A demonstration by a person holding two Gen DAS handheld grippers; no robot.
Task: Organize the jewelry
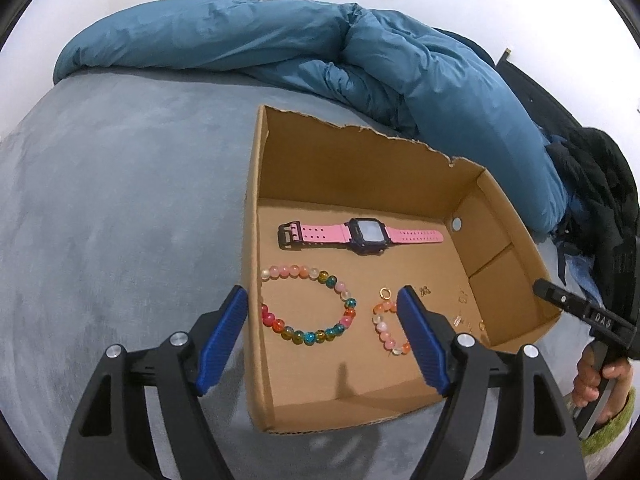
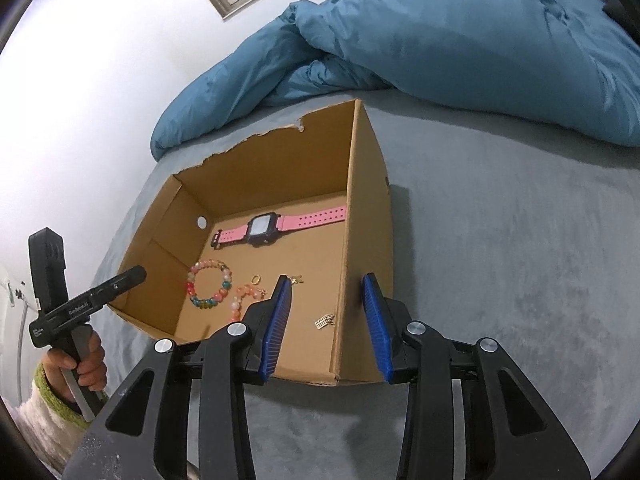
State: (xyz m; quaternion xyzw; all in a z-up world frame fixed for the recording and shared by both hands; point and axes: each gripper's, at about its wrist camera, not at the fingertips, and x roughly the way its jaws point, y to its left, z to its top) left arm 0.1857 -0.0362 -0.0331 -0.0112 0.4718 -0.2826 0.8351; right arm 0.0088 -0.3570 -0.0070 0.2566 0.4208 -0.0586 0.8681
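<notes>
Your jewelry lies in the open cardboard box point(image 1: 516, 264) on the bed point(image 1: 120, 208): a pink watch point(image 1: 360, 234) toward the back wall, a large bead bracelet point(image 1: 308, 304) and a small one point(image 1: 386, 328) nearer you, with a gold ring point(image 1: 385, 291) and tiny earrings point(image 2: 325, 322) close by. Your left tongs point(image 1: 322, 312) stand apart, straddling the box's side wall, clamped on nothing. Your right tongs point(image 2: 327, 308) stand apart astride the opposite wall, empty. A blue duvet point(image 1: 360, 64) is bunched behind.
</notes>
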